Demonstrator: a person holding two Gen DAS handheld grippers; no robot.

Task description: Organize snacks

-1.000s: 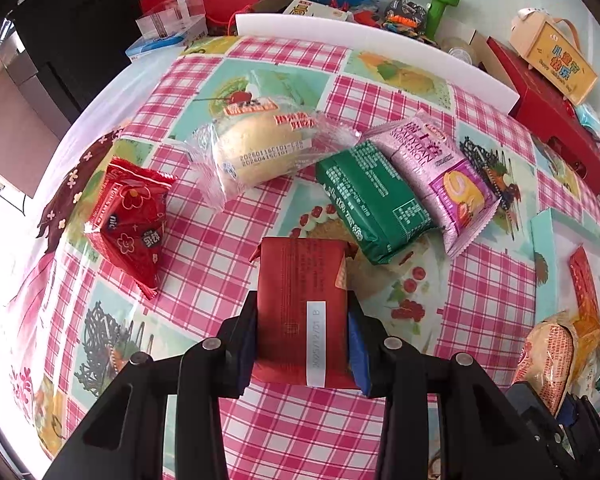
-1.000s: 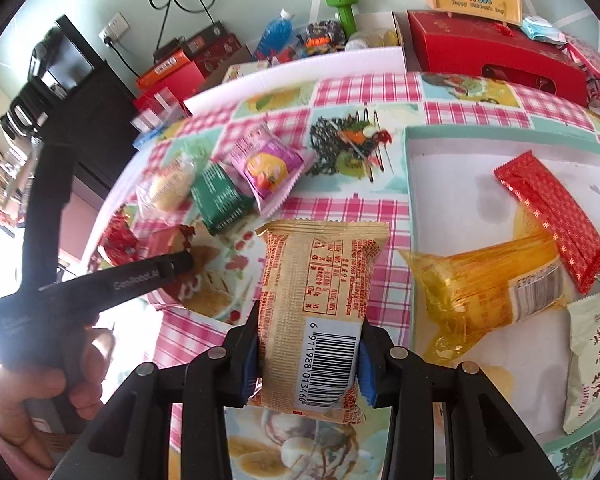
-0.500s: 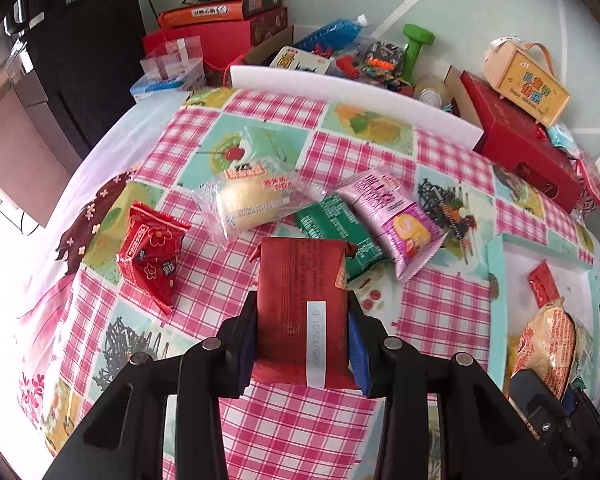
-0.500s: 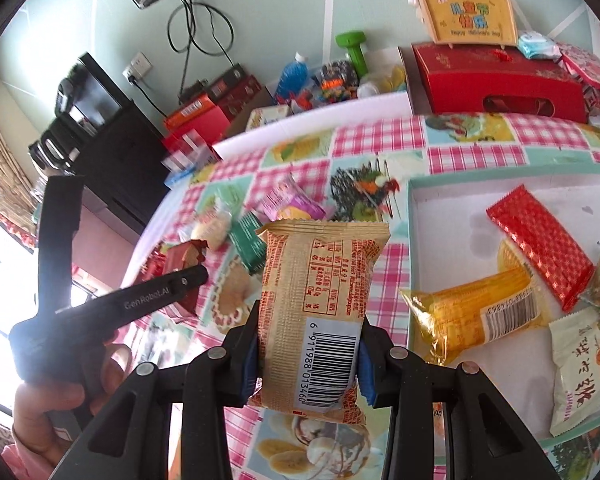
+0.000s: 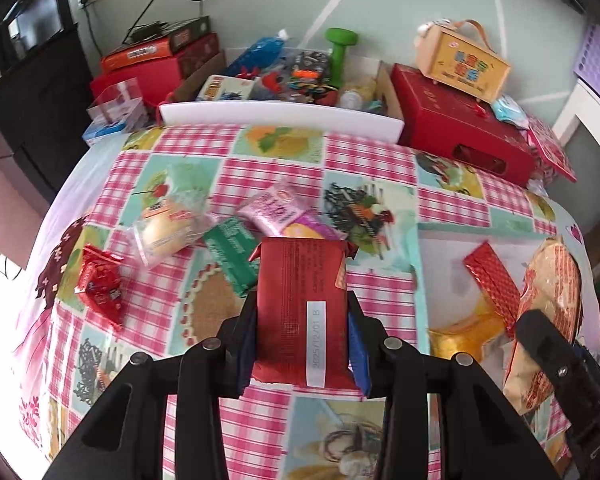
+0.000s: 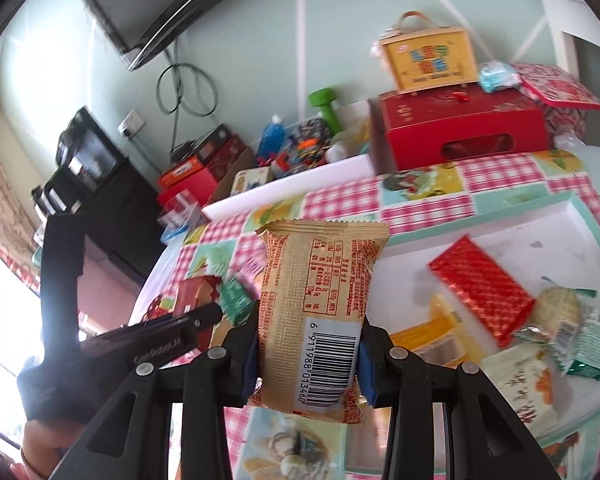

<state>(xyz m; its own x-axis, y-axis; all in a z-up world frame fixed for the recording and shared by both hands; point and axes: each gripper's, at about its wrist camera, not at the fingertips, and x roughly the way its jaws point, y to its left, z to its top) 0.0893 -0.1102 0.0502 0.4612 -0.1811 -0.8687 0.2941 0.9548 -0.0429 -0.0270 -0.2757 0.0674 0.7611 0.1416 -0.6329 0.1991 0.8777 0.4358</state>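
My left gripper point(image 5: 302, 340) is shut on a dark red snack packet point(image 5: 302, 308), held above the checked tablecloth. My right gripper point(image 6: 308, 360) is shut on a tan snack packet with a barcode point(image 6: 316, 312), held above the table's near edge; that packet also shows at the right of the left wrist view point(image 5: 548, 304). A white tray with a teal rim point(image 6: 532, 220) lies to the right. It holds a red foil bar point(image 6: 480, 288), a yellow packet point(image 6: 428, 332) and several more snacks. A bun packet point(image 5: 168, 232), a green packet point(image 5: 232, 256), a pink packet point(image 5: 280, 212) and a small red packet point(image 5: 100, 284) lie loose on the cloth.
A white board point(image 5: 280, 116) edges the table's far side. Behind it are a red box point(image 5: 460, 128), a yellow handled box point(image 5: 464, 64), a green dumbbell point(image 5: 340, 56) and assorted clutter. A dark cabinet point(image 5: 32, 80) stands at the left. The left gripper's handle and a hand show in the right wrist view point(image 6: 100, 340).
Both grippers have risen and pulled back from the table with their packets still held. The loose snacks and the tray look smaller and farther away; more of the wall shows.
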